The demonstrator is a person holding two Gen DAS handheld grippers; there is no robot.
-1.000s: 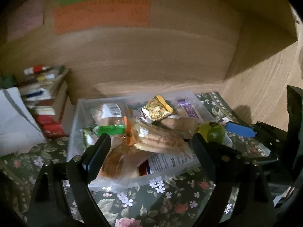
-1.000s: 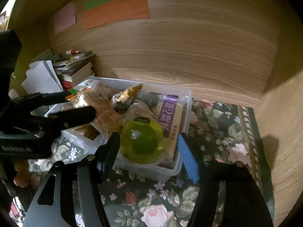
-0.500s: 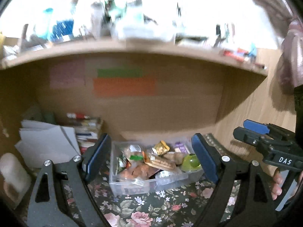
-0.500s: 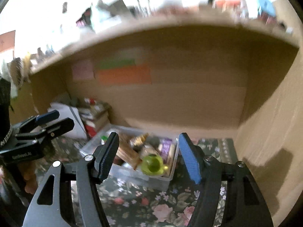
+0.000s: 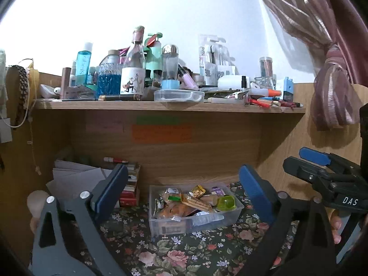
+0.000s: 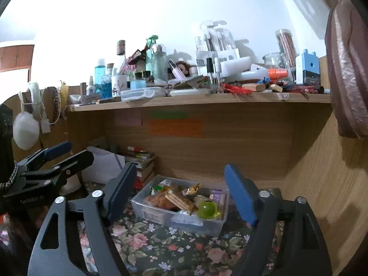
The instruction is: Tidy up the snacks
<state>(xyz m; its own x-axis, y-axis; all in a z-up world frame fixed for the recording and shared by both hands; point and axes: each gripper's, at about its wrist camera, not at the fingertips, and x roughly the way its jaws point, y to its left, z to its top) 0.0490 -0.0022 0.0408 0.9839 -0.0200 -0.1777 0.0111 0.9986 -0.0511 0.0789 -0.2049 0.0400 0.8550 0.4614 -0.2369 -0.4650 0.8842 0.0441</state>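
Sitting on the floral cloth at 6 o'clock, the clear rectangular plastic bin brims with crinkly snack packets; left gripper and right gripper hang spread, empty.

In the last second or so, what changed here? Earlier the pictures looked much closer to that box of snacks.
Both grippers pulled back and away from the clear snack bin, so it now looks small and the cluttered upper shelf shows. The left gripper and right gripper took hold of nothing; both are open and empty. The snacks, including the green jelly cup, lie in the bin as before, on the floral cloth.
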